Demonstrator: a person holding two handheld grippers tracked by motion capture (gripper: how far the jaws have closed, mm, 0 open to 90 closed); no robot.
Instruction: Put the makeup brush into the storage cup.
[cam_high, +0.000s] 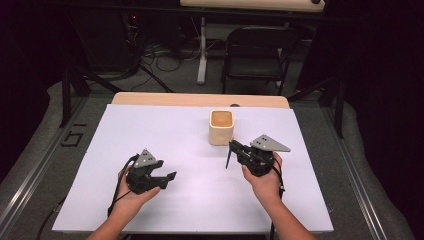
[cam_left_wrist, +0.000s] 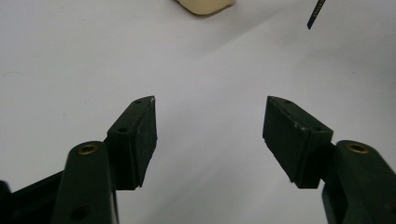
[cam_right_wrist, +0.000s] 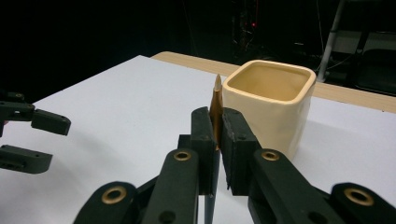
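Cream-coloured and glossy, the square cup (cam_right_wrist: 271, 100) has rounded corners and a thick soft-edged rim, and the right gripper view puts it just beyond and to the right of the right gripper (cam_right_wrist: 216, 127), near it but not touching. That view also gives what the high view cannot: the pencil (cam_right_wrist: 215, 105) pinched upright between the two flat black jaws has a bare tan wooden cone at its top, sharpened to a point that rises level with the cup's rim. From above, the same pencil (cam_high: 228, 156) is a thin dark stick hanging below the right gripper (cam_high: 234, 147), its lower end just over the white tabletop (cam_high: 165, 130), and the cup (cam_high: 221, 127) stands just ahead of the jaws with its hollow inside in plain sight. The left gripper view shows a dark blue end of the pencil (cam_left_wrist: 315, 14) with tiny pale lettering, too small to read, far ahead and to the right of the left gripper (cam_left_wrist: 209, 122), whose matte, blocky jaws with brass screw heads stand wide apart over the bare surface, holding nothing. In the high view the left gripper (cam_high: 170, 176) sits well apart from the cup, a grey three-cornered plate on its top.
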